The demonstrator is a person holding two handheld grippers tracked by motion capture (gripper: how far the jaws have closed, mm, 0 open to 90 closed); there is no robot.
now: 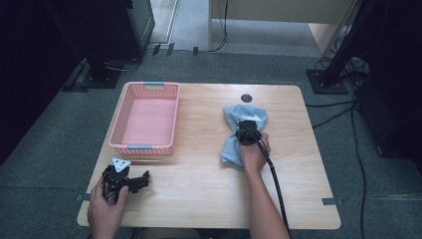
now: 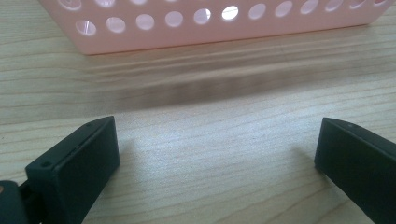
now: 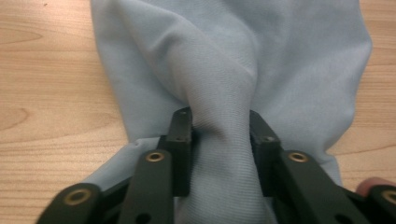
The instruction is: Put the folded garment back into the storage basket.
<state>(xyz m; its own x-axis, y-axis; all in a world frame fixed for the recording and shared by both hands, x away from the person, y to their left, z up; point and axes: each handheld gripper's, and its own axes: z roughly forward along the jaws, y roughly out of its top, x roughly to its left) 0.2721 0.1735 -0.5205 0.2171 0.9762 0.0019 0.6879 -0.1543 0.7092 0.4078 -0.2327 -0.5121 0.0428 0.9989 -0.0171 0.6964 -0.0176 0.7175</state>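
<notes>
Pinched a bunched blue cloth (image 3: pixel 224 70) in the right gripper (image 3: pixel 219 140).
Held the left gripper (image 2: pixel 217 154) wide apart near the pink basket (image 2: pixel 187 32), over bare table (image 2: pixel 210 121).

Looks like a lab or test room set up for recording, not a home. Grey carpet floor (image 1: pixel 50 144) all round a single light wooden table (image 1: pixel 199 189). Black stand bases (image 1: pixel 326 82) at upper right and upper left of the high view. Loose black cables (image 1: pixel 343 112) trail over the carpet at right. Tape strips (image 1: pixel 161 49) are stuck to the floor near the top. Pale wooden furniture (image 1: pixel 278 12) sits along the top edge.
</notes>
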